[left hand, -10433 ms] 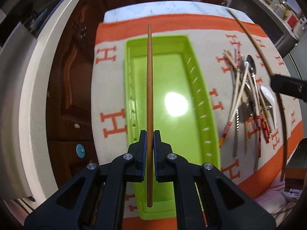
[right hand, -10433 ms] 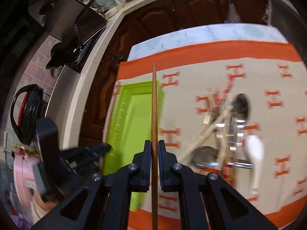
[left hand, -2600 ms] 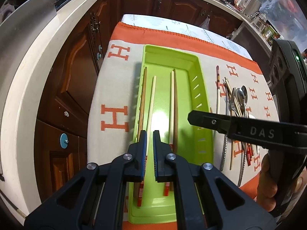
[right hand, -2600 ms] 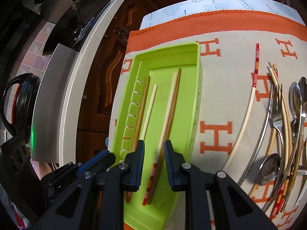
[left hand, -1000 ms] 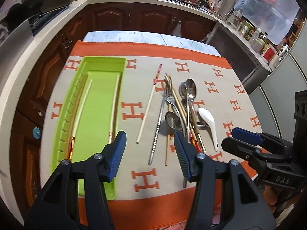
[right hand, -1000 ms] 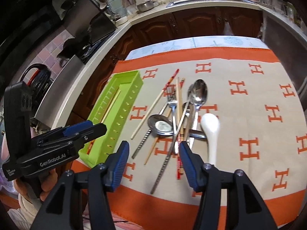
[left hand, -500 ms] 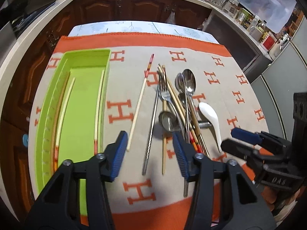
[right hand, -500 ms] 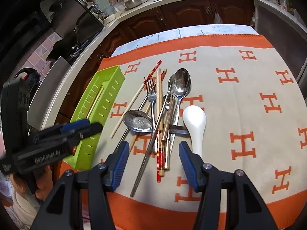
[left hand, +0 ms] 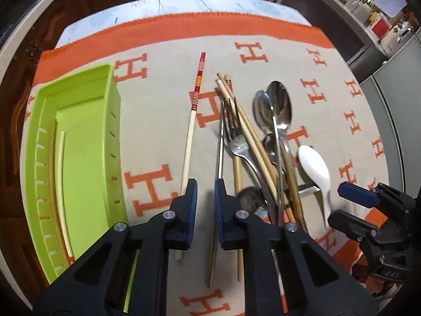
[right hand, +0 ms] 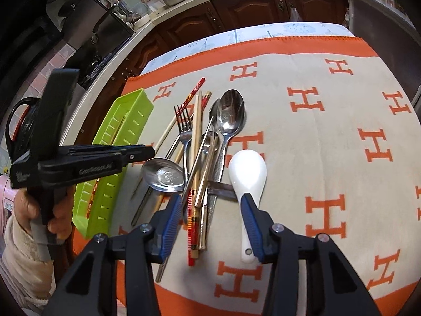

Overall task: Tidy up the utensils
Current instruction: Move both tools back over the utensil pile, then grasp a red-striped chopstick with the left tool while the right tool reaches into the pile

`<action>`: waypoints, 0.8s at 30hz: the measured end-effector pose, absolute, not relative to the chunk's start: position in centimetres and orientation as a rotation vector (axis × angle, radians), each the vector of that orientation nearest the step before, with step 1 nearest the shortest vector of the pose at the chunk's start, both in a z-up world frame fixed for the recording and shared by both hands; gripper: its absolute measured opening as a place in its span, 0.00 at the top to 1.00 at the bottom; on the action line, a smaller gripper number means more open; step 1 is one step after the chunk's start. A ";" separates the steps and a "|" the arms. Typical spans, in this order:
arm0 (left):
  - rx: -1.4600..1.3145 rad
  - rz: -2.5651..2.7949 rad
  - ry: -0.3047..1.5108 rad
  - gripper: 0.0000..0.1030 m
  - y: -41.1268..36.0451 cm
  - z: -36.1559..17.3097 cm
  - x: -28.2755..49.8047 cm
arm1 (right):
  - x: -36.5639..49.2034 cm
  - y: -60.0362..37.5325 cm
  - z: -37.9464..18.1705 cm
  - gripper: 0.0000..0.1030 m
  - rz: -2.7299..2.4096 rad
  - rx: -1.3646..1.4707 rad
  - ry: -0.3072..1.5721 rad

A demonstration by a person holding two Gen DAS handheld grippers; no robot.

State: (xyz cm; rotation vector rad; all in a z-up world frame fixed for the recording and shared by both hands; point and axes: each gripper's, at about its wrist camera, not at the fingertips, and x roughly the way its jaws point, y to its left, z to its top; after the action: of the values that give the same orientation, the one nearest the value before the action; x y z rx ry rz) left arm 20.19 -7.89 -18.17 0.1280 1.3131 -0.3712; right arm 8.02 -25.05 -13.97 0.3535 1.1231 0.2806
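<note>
Where the left wrist view looks down, left gripper is narrowly parted, empty, between a red-banded pale chopstick and a steel chopstick; lime-green plastic tray at left holds chopsticks. Right wrist view: right gripper wide open, empty, straddling the utensil pile, white ceramic spoon by its right finger.

Left gripper, jaws slightly parted, hovers over a striped chopstick between green tray and utensil pile.
</note>
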 end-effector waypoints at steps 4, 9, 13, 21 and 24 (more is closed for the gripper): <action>0.150 -0.351 1.368 0.89 -8.3 -19.8 21.4 | 8.7 -25.2 -14.6 0.56 0.286 0.350 1.136; 0.149 -0.342 1.390 0.89 -8.4 -20.6 22.4 | 9.2 -25.3 -15.0 0.59 0.290 0.354 1.147; 0.155 -0.332 1.375 1.00 -8.3 -20.8 22.8 | 9.5 -25.3 -15.0 0.60 0.287 0.352 1.144; 0.039 -0.319 1.331 1.00 -6.7 -19.5 22.3 | 10.1 -25.3 -14.9 0.67 0.286 0.378 1.160; 0.004 -0.328 1.277 1.00 -5.9 -17.5 21.1 | 10.6 -25.0 -14.5 0.69 0.307 0.412 1.164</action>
State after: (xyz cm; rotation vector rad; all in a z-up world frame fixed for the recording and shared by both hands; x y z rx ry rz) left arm 21.10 -5.95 -17.45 0.0045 1.2774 -0.3280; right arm 10.60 -24.97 -14.49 0.4121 1.1642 0.3067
